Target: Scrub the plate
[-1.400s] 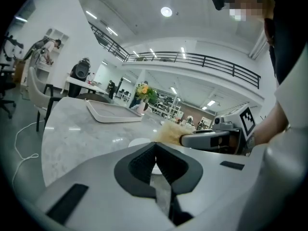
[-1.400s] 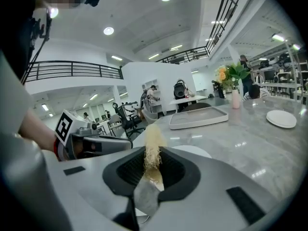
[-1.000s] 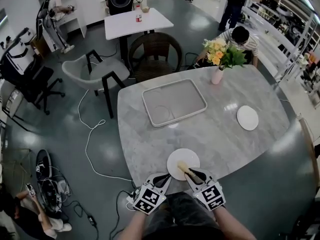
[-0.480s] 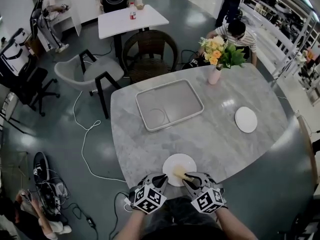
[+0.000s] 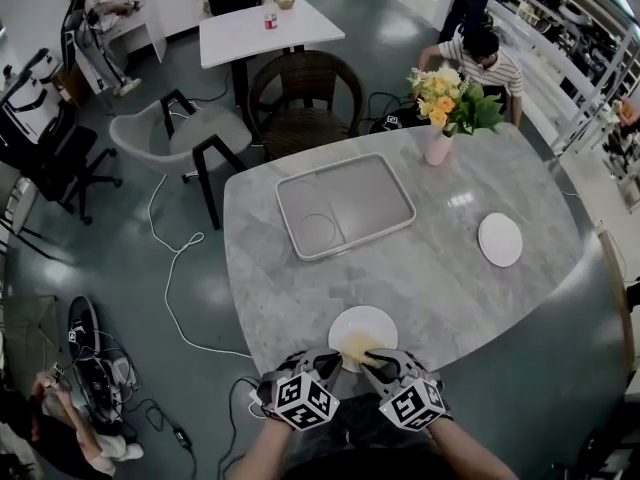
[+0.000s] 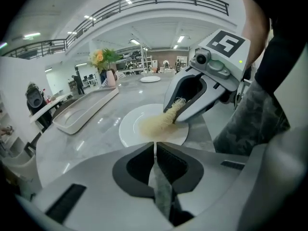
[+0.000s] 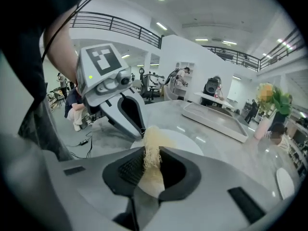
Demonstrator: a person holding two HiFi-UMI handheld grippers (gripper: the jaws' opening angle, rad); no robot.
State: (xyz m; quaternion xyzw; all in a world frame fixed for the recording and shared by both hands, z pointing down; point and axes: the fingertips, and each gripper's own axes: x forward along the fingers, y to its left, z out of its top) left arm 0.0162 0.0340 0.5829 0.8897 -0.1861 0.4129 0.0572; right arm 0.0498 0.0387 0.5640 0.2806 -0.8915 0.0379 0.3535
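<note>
Marble table (image 5: 430,268) is spreading out ahead of both grippers. A tray (image 5: 360,203) is lying well beyond them, and a vase (image 5: 437,148) of flowers is standing farther off to the right. A second plate (image 5: 500,239) is sitting well right of the right gripper (image 5: 378,360). Just ahead of the tips, the plate (image 5: 365,323) is resting at the near table edge. The left gripper (image 6: 155,153) is clamping its rim, jaws almost together. The right gripper is squeezing a scrubber (image 7: 153,153), whose far end is touching the plate.
</note>
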